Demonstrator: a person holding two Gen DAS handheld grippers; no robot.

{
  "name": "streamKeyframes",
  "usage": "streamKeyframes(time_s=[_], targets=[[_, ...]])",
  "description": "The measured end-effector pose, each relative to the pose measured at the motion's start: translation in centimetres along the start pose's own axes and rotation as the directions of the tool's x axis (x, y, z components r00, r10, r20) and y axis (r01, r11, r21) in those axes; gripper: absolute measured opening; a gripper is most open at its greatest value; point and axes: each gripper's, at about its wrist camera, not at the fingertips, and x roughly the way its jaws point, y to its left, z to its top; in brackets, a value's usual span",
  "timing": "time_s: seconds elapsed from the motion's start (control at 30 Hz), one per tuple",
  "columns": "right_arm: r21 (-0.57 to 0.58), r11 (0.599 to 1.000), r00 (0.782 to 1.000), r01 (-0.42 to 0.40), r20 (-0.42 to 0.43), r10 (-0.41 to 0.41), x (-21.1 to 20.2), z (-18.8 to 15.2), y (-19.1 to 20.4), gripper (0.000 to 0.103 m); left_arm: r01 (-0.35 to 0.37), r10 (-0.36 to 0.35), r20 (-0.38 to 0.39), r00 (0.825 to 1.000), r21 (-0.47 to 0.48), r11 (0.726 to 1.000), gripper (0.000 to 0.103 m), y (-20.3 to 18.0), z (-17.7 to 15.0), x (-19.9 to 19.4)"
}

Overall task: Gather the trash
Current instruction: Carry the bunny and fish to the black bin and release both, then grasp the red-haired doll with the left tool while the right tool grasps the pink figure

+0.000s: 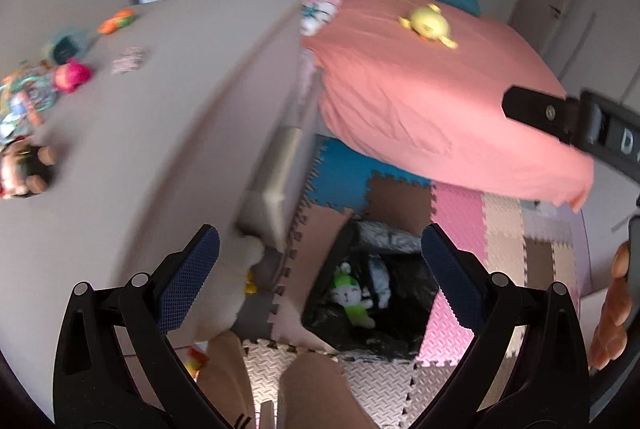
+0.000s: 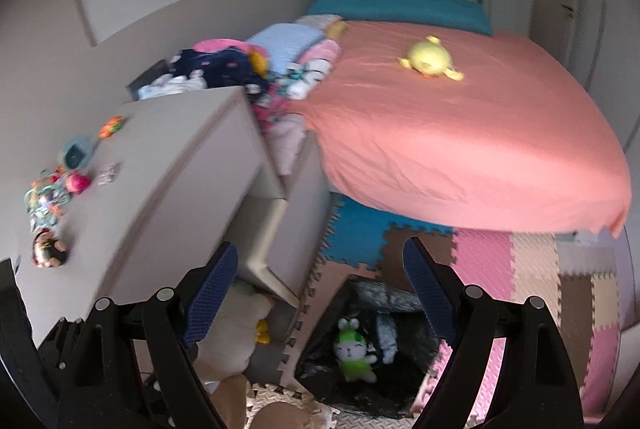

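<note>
A bin lined with a black bag (image 1: 404, 329) stands on the foam floor mats below both grippers; it also shows in the right wrist view (image 2: 400, 385). Inside lie a green-and-white bunny plush (image 1: 352, 299) (image 2: 354, 351) and a pale crumpled piece (image 1: 380, 279) (image 2: 387, 339). My left gripper (image 1: 320, 269) is open and empty above the bin. My right gripper (image 2: 320, 289) is open and empty above it too; its body shows at the right edge of the left wrist view (image 1: 580, 121). Small items, among them a crumpled wrapper (image 1: 130, 60) (image 2: 109, 173), lie on the grey cabinet top (image 1: 160, 101) (image 2: 160, 165).
A bed with a salmon sheet (image 1: 432, 97) (image 2: 460, 141) carries a yellow plush (image 1: 428, 23) (image 2: 430, 60). Folded clothes (image 2: 288, 53) are piled between bed and cabinet. A white plush (image 2: 236, 329) lies at the cabinet's foot. Coloured foam mats (image 2: 520, 269) cover the floor.
</note>
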Motion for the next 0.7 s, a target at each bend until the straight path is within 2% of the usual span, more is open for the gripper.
streamKeyframes(time_s=[0.1, 0.17, 0.23, 0.33, 0.47, 0.53, 0.63, 0.7], targets=[[-0.051, 0.997, 0.999, -0.049, 0.006, 0.049, 0.0, 0.6, 3.2, 0.085, -0.066, 0.069, 0.017, 0.998, -0.1, 0.993, 0.098, 3.8, 0.5, -1.7], [-0.078, 0.994, 0.997, -0.072, 0.008, 0.073, 0.1, 0.9, 5.0, 0.085, -0.128, 0.136, 0.02, 0.99, -0.226, 0.966, 0.098, 7.2, 0.7, -2.8], [-0.102, 0.989, 0.994, -0.103, 0.007, 0.105, 0.2, 1.2, 6.8, 0.085, -0.169, 0.185, 0.017, 0.983, -0.338, 0.926, 0.098, 10.1, 0.8, -3.7], [-0.134, 0.981, 0.99, -0.139, -0.004, 0.139, 0.7, 1.5, 9.1, 0.085, -0.201, 0.236, 0.006, 0.972, -0.507, 0.838, 0.098, 14.5, 0.8, -4.7], [-0.168, 0.971, 0.985, -0.173, -0.02, 0.172, 1.2, 1.7, 11.5, 0.085, -0.219, 0.265, -0.031, 0.964, -0.658, 0.72, 0.098, 19.4, 1.0, -4.8], [-0.186, 0.964, 0.981, -0.192, -0.027, 0.191, 1.4, 1.9, 12.6, 0.085, -0.209, 0.245, -0.053, 0.968, -0.712, 0.67, 0.098, 21.4, 1.2, -4.2], [-0.206, 0.955, 0.977, -0.214, -0.032, 0.212, 1.5, 2.2, 14.1, 0.085, -0.206, 0.228, -0.078, 0.971, -0.762, 0.614, 0.098, 23.6, 1.5, -3.3], [-0.213, 0.951, 0.975, -0.224, -0.034, 0.222, 1.6, 2.4, 14.7, 0.085, -0.209, 0.226, -0.086, 0.97, -0.772, 0.6, 0.098, 24.0, 1.8, -2.9]])
